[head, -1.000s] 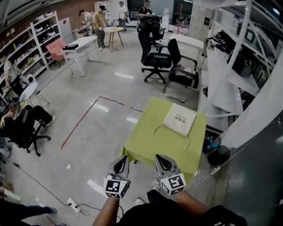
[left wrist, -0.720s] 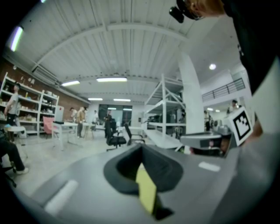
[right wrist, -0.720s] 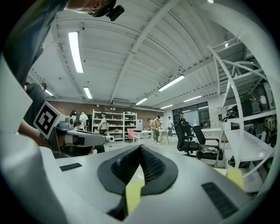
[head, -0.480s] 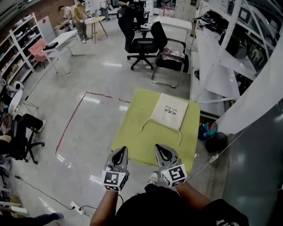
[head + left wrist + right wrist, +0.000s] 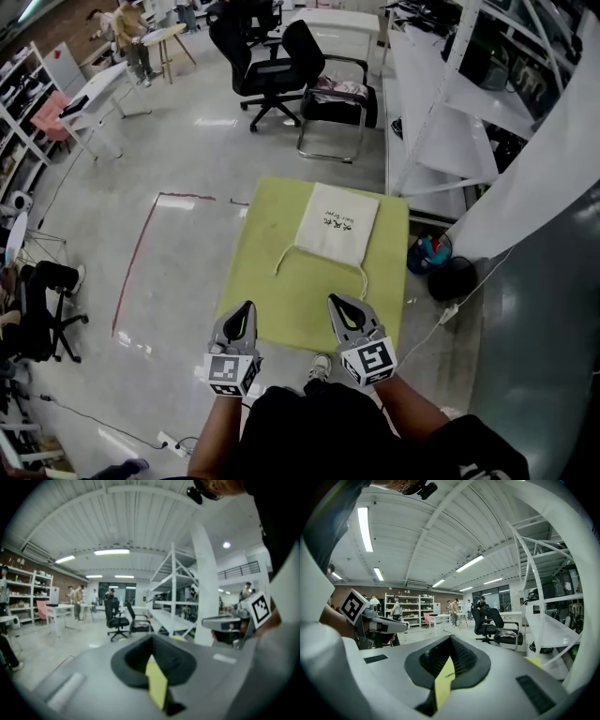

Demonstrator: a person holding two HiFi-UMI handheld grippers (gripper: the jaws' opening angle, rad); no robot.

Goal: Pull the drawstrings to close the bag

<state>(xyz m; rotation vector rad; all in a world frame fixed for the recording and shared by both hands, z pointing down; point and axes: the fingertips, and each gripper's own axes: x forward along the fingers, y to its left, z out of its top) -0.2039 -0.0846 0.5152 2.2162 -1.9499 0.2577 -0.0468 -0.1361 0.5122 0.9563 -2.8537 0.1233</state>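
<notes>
A cream drawstring bag (image 5: 337,224) with small dark print lies flat on the far half of a yellow-green table (image 5: 300,300). Its two white drawstrings (image 5: 281,262) trail from its near edge toward me. My left gripper (image 5: 246,307) hovers at the table's near left edge, jaws shut and empty. Over the near right part of the table my right gripper (image 5: 334,301) is shut too, holding nothing. Both stay short of the strings. In the left gripper view the left gripper (image 5: 151,641) has its jaws together, with the table through the gap. The right gripper (image 5: 451,641) looks the same in its own view.
White shelving (image 5: 441,103) and a white slanted panel stand right of the table. A bin and cable (image 5: 448,278) sit on the floor at the table's right. Office chairs (image 5: 328,84) stand beyond the far edge. People stand at tables far back left. Red tape marks the floor left.
I have walked toward the table: both grippers moved forward together from the floor short of it to its near edge, and the bag now lies closer. Both stayed shut.
</notes>
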